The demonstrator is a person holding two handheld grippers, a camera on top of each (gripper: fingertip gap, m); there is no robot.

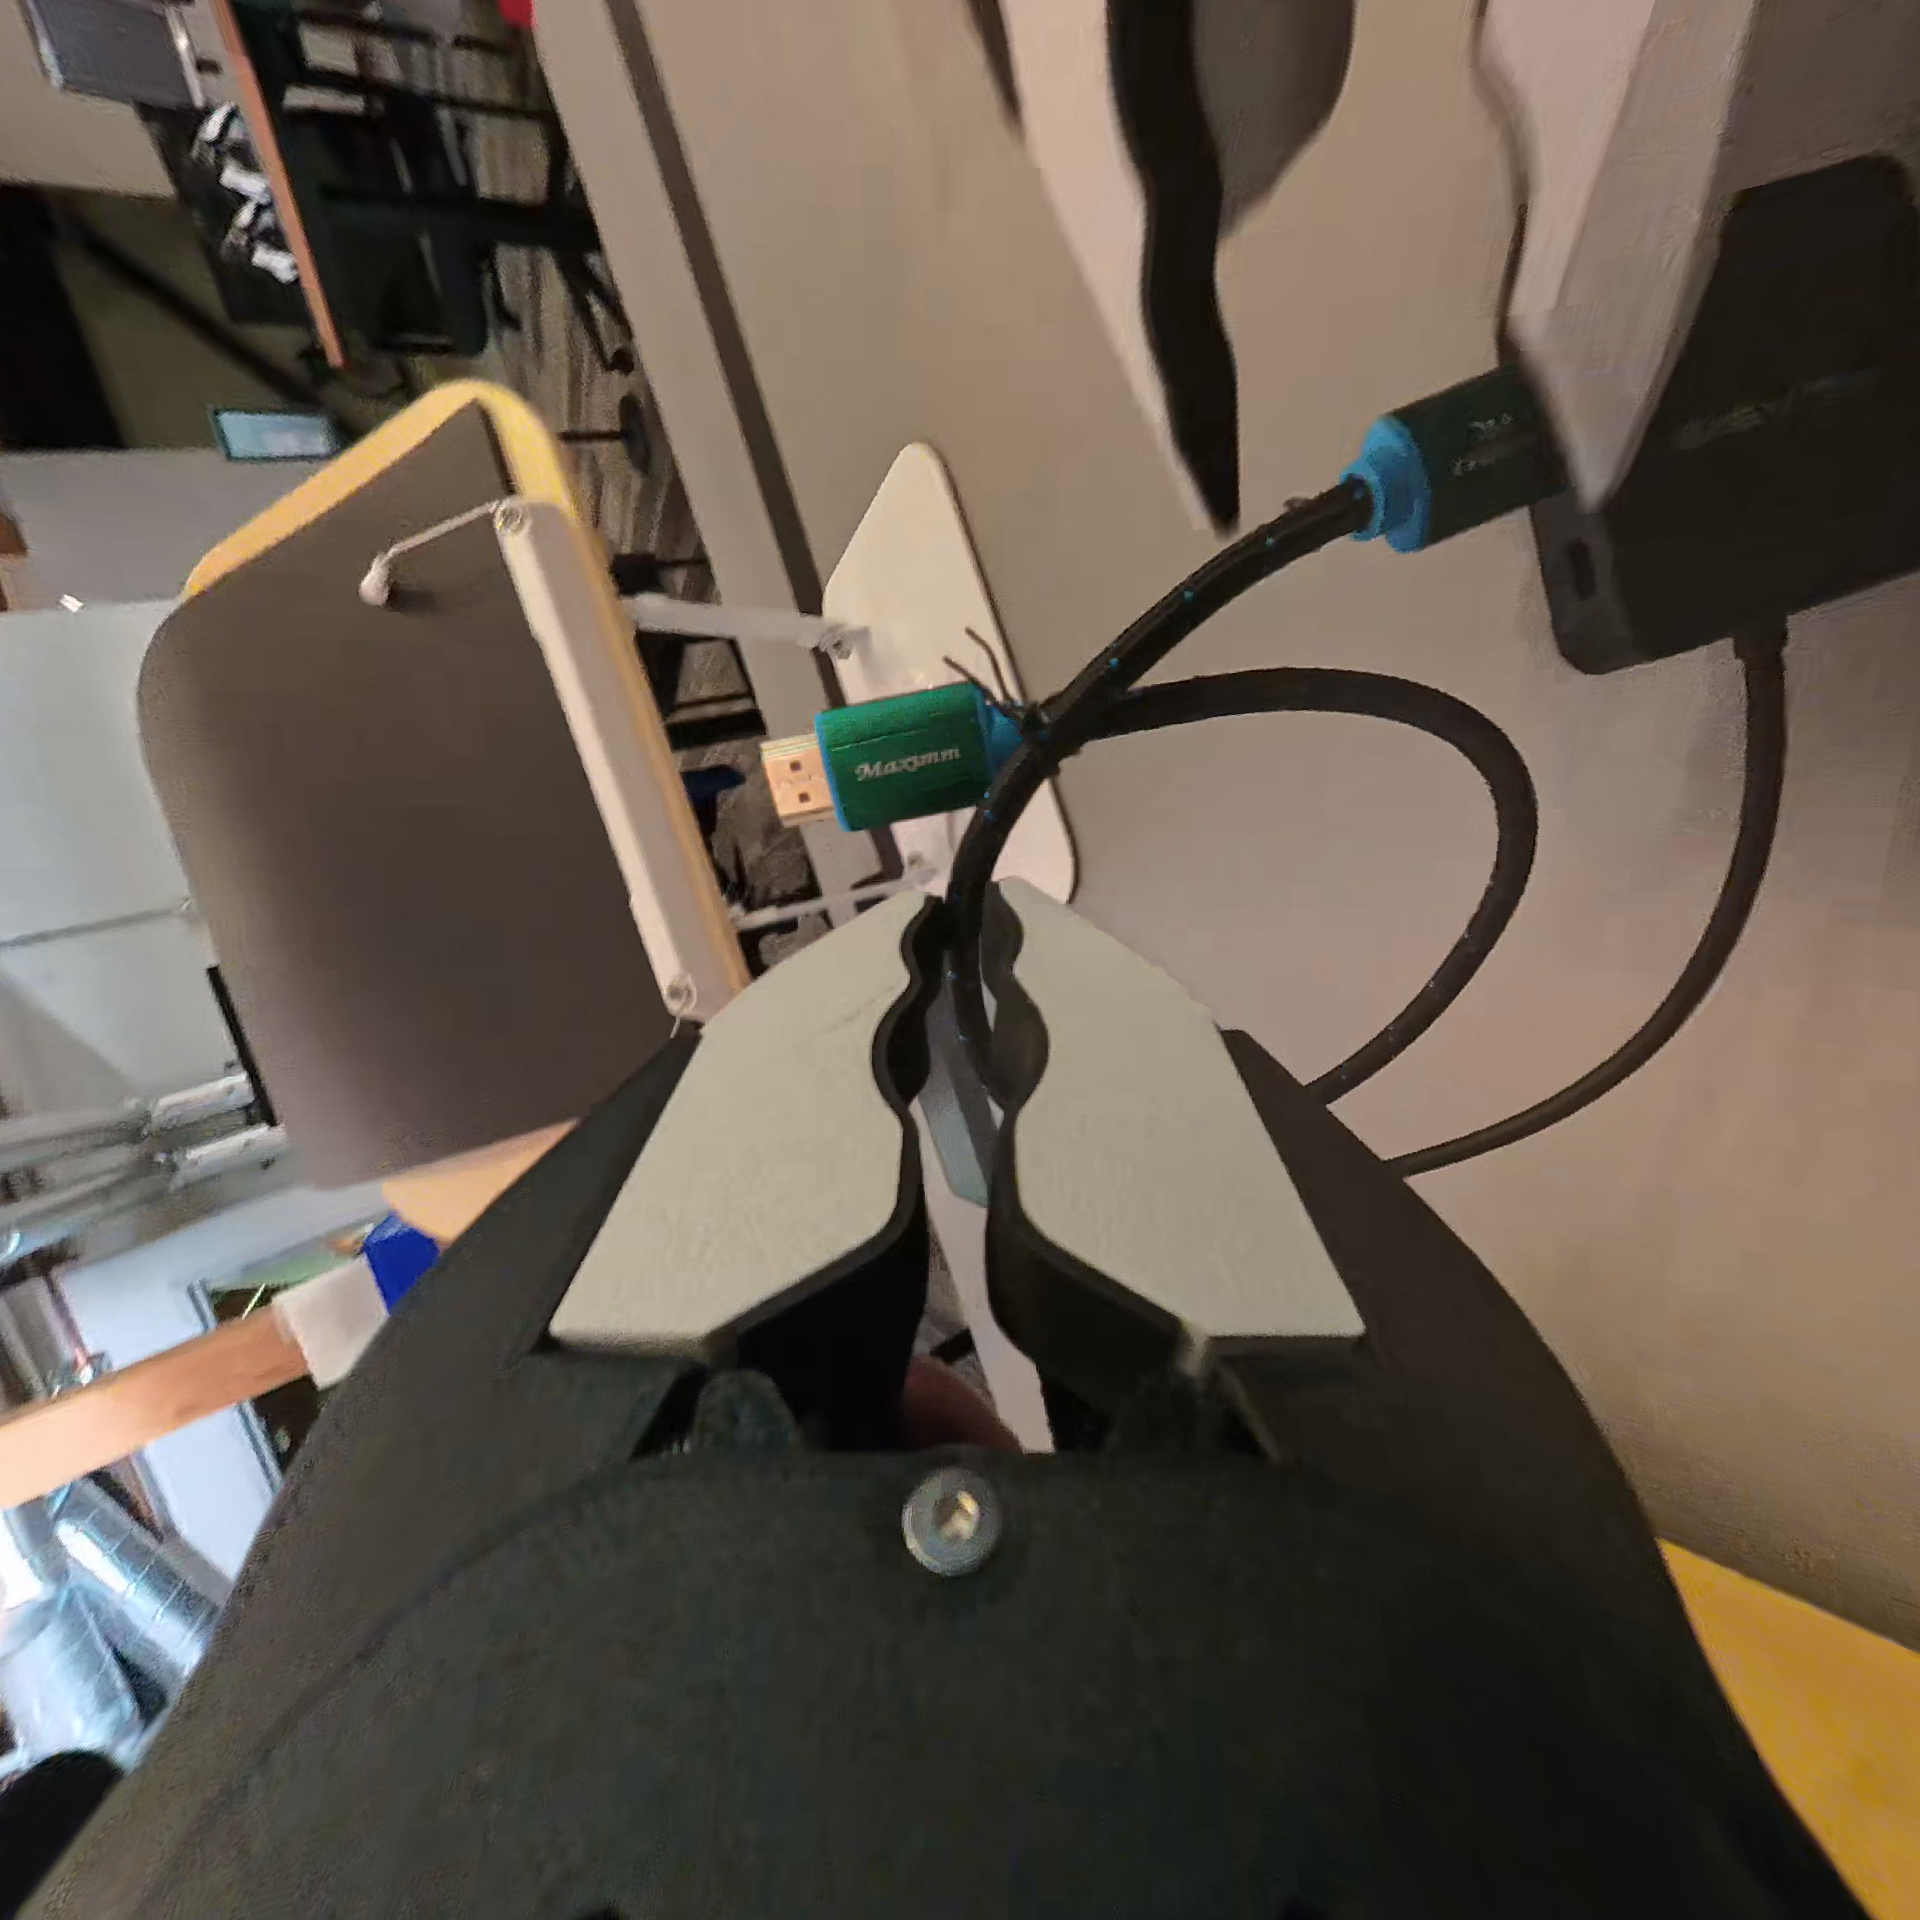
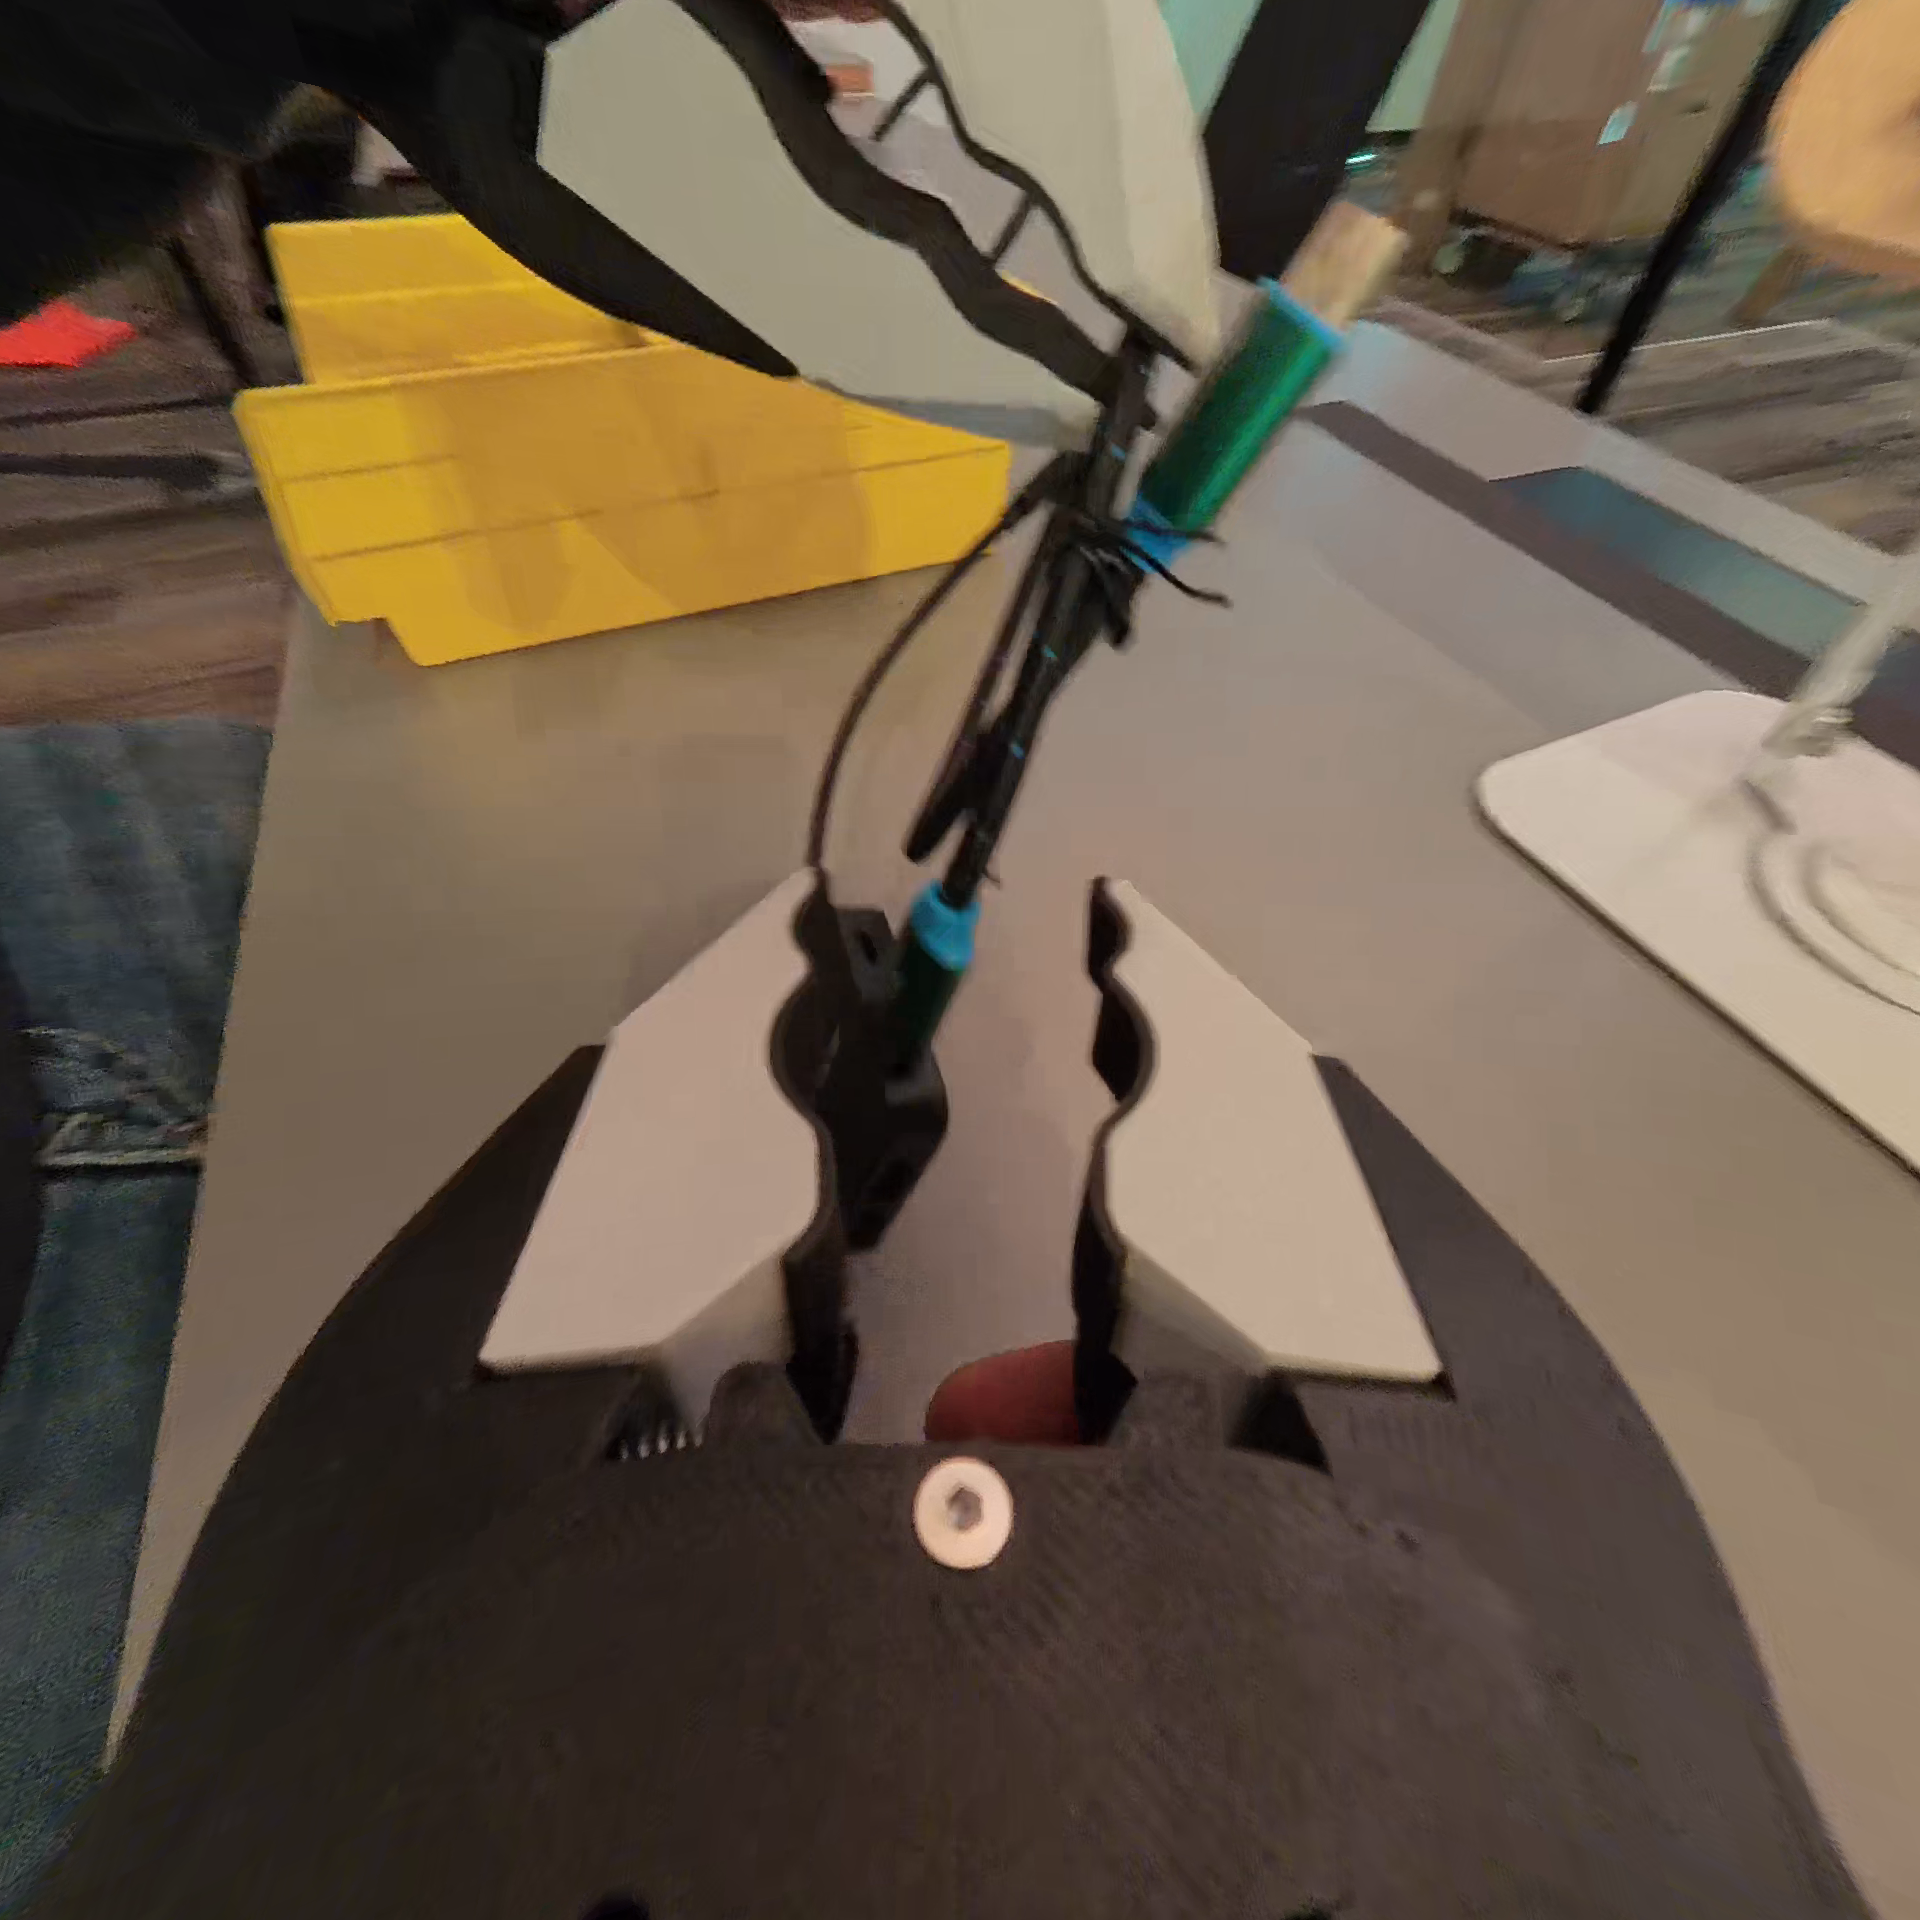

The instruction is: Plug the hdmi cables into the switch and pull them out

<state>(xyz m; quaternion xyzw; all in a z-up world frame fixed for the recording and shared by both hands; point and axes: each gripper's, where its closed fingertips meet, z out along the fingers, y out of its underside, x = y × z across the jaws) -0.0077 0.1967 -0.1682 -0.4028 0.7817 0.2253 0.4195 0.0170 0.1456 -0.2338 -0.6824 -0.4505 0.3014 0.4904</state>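
- Left gripper (image 1: 961,935): jaws closed on the braided HDMI cable (image 1: 1174,613), well back from its plugs.
- Right gripper (image 2: 956,914): jaws parted; the black switch (image 2: 883,1101) sits against the left finger, not clamped.
- One green plug (image 2: 930,987) is seated in the switch; the other plug (image 1: 899,755) hangs free above the grey surface (image 2: 1351,1039).
- Step, as judged: pull-out. Next: clamp the switch, then draw the cable straight.

Braided cable (image 1: 1132,644), glossy green plug (image 1: 904,756), matt plastic switch (image 1: 1745,416)
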